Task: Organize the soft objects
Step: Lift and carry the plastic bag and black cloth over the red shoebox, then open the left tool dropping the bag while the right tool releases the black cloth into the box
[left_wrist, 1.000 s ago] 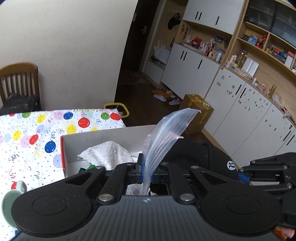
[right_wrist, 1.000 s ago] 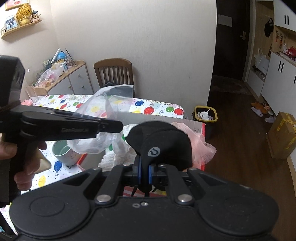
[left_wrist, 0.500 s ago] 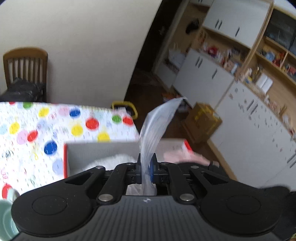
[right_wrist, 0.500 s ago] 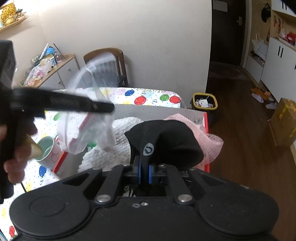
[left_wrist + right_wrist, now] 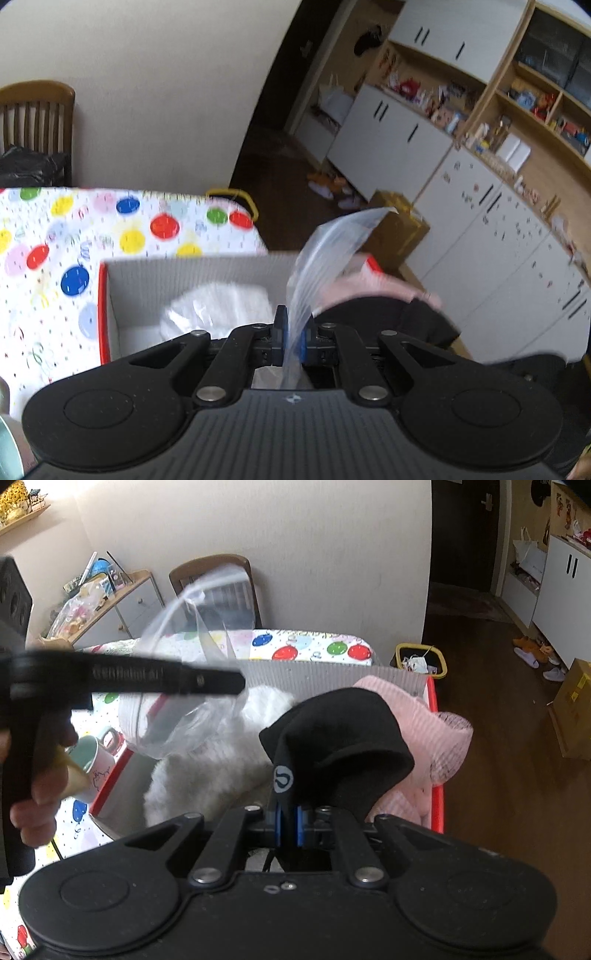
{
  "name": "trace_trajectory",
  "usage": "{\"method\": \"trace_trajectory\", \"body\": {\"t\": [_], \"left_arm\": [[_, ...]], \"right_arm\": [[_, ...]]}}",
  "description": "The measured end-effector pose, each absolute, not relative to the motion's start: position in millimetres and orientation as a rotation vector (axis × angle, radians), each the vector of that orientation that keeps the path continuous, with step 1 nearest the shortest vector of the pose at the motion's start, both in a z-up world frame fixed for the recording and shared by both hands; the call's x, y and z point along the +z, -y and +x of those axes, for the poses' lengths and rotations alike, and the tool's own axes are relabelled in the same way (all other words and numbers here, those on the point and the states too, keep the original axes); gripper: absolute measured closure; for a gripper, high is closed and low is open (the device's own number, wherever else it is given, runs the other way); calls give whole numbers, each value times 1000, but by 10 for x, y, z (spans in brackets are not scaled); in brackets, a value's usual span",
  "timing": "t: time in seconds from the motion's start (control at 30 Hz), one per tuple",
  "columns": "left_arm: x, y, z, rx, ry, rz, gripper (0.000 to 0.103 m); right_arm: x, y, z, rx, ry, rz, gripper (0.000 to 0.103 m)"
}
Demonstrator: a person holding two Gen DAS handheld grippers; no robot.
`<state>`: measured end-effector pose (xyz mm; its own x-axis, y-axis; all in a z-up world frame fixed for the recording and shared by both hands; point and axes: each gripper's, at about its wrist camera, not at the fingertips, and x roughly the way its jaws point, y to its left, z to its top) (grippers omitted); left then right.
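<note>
My left gripper [image 5: 291, 334] is shut on a clear plastic zip bag [image 5: 325, 258], which sticks up above a cardboard box with a red rim [image 5: 184, 273]. In the right wrist view the bag [image 5: 184, 686] hangs open from the left gripper [image 5: 236, 681] over the box [image 5: 434, 738]. My right gripper [image 5: 289, 825] is shut on a black sock with a grey logo [image 5: 340, 738], held above the box. A white fluffy towel [image 5: 221, 760] and a pink garment [image 5: 417, 734] lie in the box.
The box sits on a table with a balloon-print cloth [image 5: 74, 240]. A green mug [image 5: 94, 757] stands left of the box. A wooden chair [image 5: 33, 122] is behind the table. A yellow bin [image 5: 421, 661] and a cardboard carton [image 5: 576, 709] are on the floor.
The left gripper has lifted and swung the zip bag over the box. The right gripper with the black sock has moved closer to the box. Both grips are unchanged.
</note>
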<state>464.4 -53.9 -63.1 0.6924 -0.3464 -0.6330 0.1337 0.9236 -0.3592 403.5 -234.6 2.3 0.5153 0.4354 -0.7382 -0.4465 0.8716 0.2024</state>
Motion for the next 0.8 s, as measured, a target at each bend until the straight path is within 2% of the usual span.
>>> {"method": "trace_trajectory", "body": {"t": [0.4, 0.53, 0.67, 0.8], "left_arm": [[-1057, 726, 4540, -355, -904, -247, 97], [-1120, 742, 4493, -361, -924, -231, 96], [-1143, 737, 4463, -362, -931, -225, 94], [-1120, 742, 4386, -359, -923, -203, 90]], "right_arm": [[-45, 2368, 3994, 530, -894, -7, 87], [-32, 2419, 3942, 534, -889, -9, 79], [-17, 2472, 3893, 549, -881, 6, 61], [17, 2516, 3853, 554, -871, 19, 60]]}}
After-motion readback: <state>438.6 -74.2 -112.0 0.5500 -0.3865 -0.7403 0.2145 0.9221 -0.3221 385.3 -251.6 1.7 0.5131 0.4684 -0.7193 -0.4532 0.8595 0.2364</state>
